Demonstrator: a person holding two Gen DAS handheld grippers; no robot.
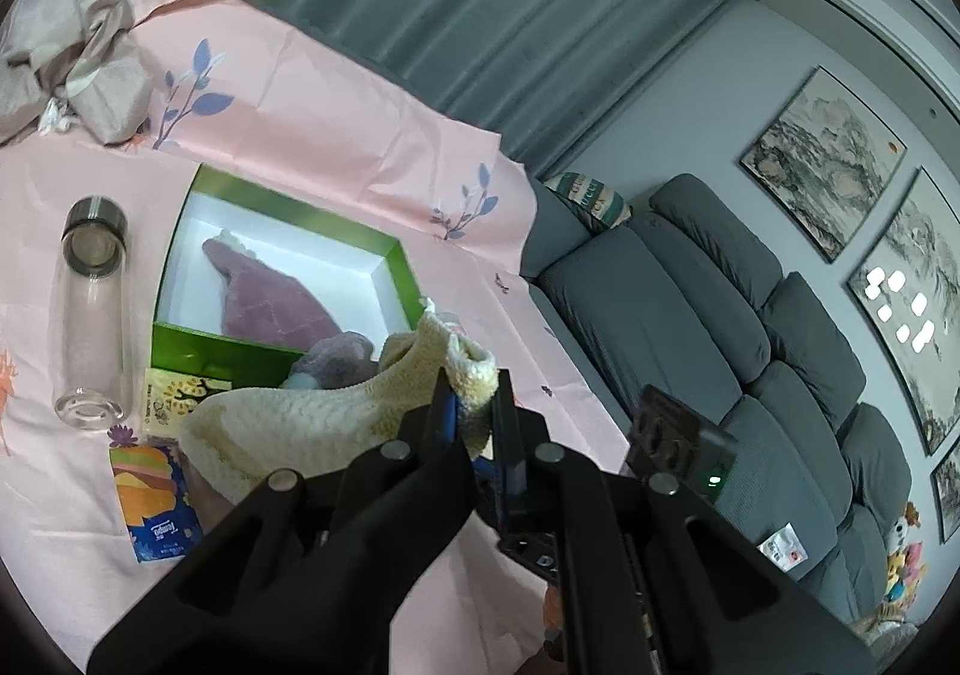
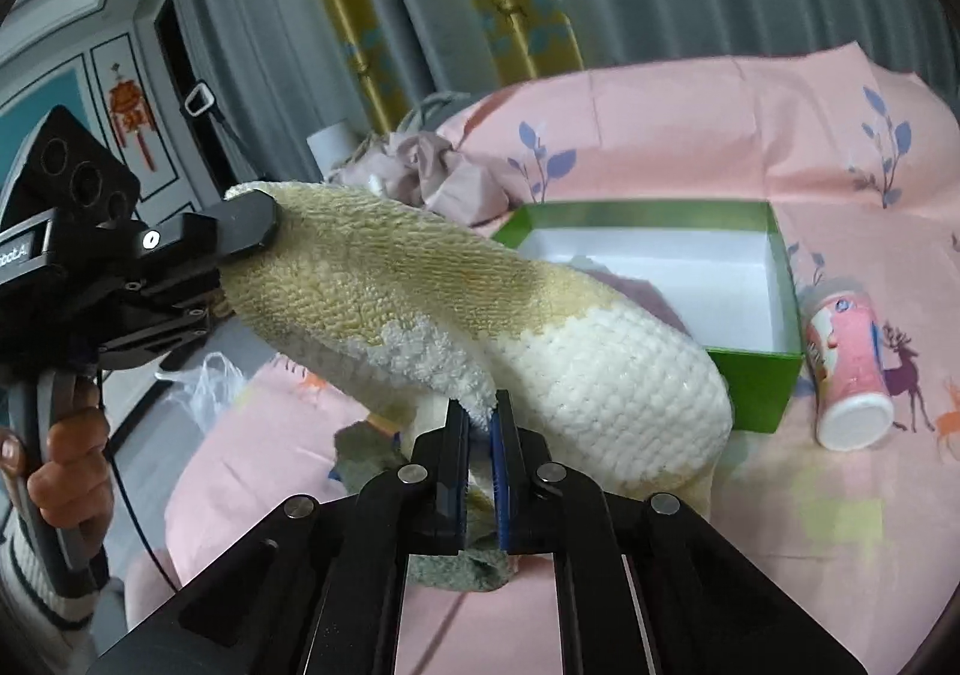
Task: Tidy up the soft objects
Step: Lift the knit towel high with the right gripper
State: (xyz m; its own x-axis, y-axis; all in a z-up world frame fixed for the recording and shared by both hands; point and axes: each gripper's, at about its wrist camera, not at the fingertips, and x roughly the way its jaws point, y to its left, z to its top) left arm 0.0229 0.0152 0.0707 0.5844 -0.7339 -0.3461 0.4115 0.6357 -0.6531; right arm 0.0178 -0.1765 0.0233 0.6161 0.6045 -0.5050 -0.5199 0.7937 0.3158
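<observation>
A cream and yellow knitted sock hangs stretched between both grippers above the pink bedsheet. My left gripper is shut on one end of it. My right gripper is shut on a fluffy white edge of the same sock, and the left gripper shows at the far left of that view. Behind stands an open green box with a purple sock inside. A grey sock lies at the box's near corner. A grey-green soft piece lies under my right gripper.
An empty glass bottle, a tissue pack and a yellow card lie left of the box. A pink tube lies on its right. Crumpled cloth sits at the back; a grey sofa stands beyond the edge.
</observation>
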